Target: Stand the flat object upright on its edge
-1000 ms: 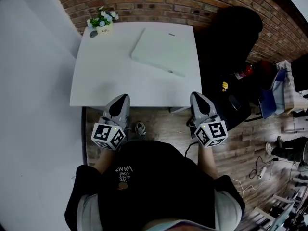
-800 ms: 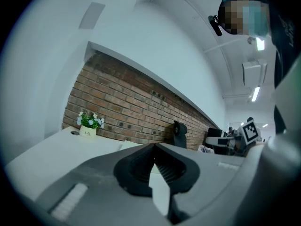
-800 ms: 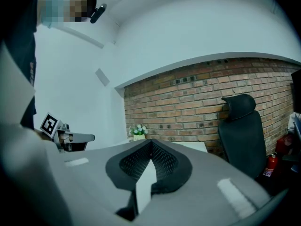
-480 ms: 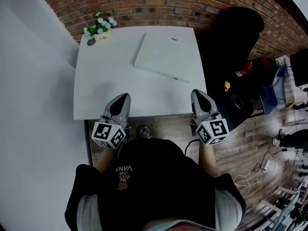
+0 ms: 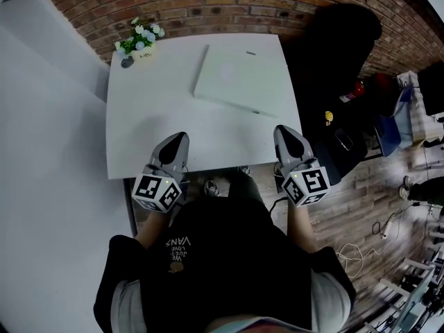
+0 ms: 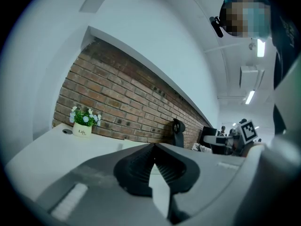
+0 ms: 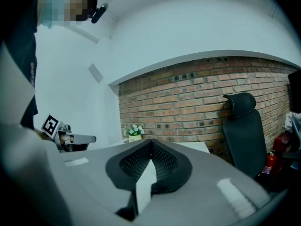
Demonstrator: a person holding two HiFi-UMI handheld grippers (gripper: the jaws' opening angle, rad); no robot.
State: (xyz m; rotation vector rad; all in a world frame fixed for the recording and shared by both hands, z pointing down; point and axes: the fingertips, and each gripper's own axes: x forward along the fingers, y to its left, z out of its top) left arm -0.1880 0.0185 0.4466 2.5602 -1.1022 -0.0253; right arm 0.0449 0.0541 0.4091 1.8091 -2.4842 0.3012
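While both hands are coming forward, the left gripper (image 5: 180, 137) and the right gripper (image 5: 282, 129) are reaching further over the desk's (image 5: 139, 116) near edge than a second ago. Their jaws are staying pressed together on nothing. The board (image 5: 239, 80) is keeping its place on the desk, lying flat towards the far right corner, skewed to the edges and well apart from both grippers.

It is showing as a thin white rectangle with rounded corners, smooth and matt, with a small dark mark near its far edge and another by its near edge. The desk is looking white, smooth and roughly square. Grey moulded shells are tapering to the jaws' tips, and ribbed black pads (image 6: 136, 166) are lining their inner faces. A flowerpot (image 5: 141, 44) is standing at the far left corner, against a rough red brick wall (image 5: 229, 9).
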